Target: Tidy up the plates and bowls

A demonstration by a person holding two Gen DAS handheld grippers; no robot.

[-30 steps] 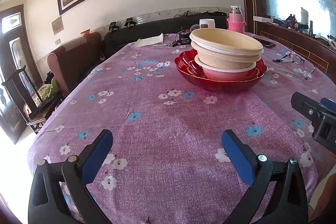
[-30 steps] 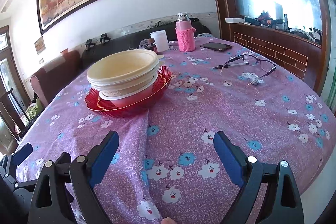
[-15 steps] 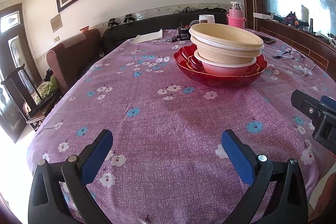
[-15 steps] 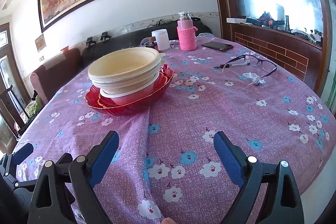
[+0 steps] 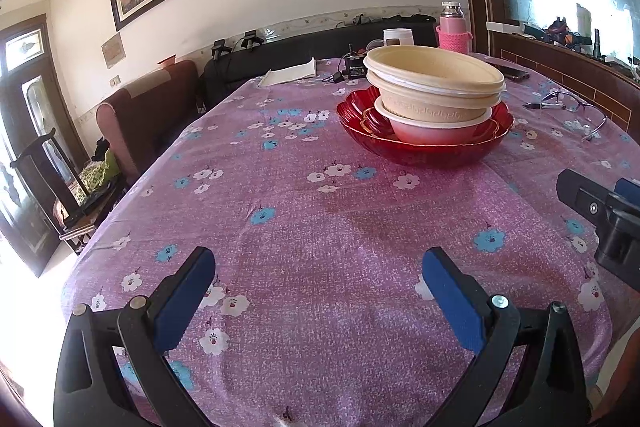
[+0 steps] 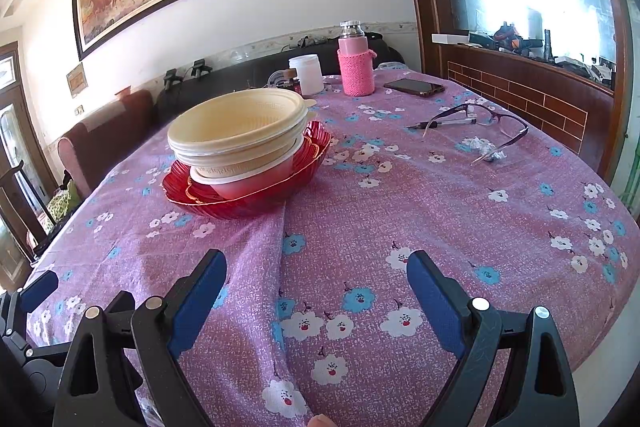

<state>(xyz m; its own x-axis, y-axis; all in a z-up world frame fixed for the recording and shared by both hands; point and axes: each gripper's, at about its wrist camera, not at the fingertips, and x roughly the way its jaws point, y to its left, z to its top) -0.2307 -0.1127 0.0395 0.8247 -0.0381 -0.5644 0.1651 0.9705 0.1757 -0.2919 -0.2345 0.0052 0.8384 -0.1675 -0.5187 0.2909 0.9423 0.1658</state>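
**Stacked dishes wait mid-bench, both tongs spread and empty**

The round bench under a purple flowered cloth [image 6: 460, 211] carries the stack toward its middle, nearer the far edge than the near one, and well apart from both tongs. The scalloped red glass dish [image 6: 248, 201] is the base and the largest piece; it looks heavy, stiff, slick and breakable, so it is probably best taken by its rim with both tongs or left where it sits. A smaller red plate with a gold edge appears to lie inside it. On that rests a pink-sided bowl with a white rim [image 5: 434, 131], likely light plastic or melamine. Above it nest the cream-coloured disposable bowls [image 5: 434, 77], which should be very light, slightly flexible and easy to crush; a pinch on the protruding rim at the near side seems the safest hold, lifting straight up so the lower ones do not follow.

The left tongs [image 5: 316, 291] and right tongs [image 6: 316, 289] both hover low over the near edge, blades wide apart, holding nothing.

An embossed band runs around one cream bowl, too small to read. The painting on the wall bears characters, illegible here.
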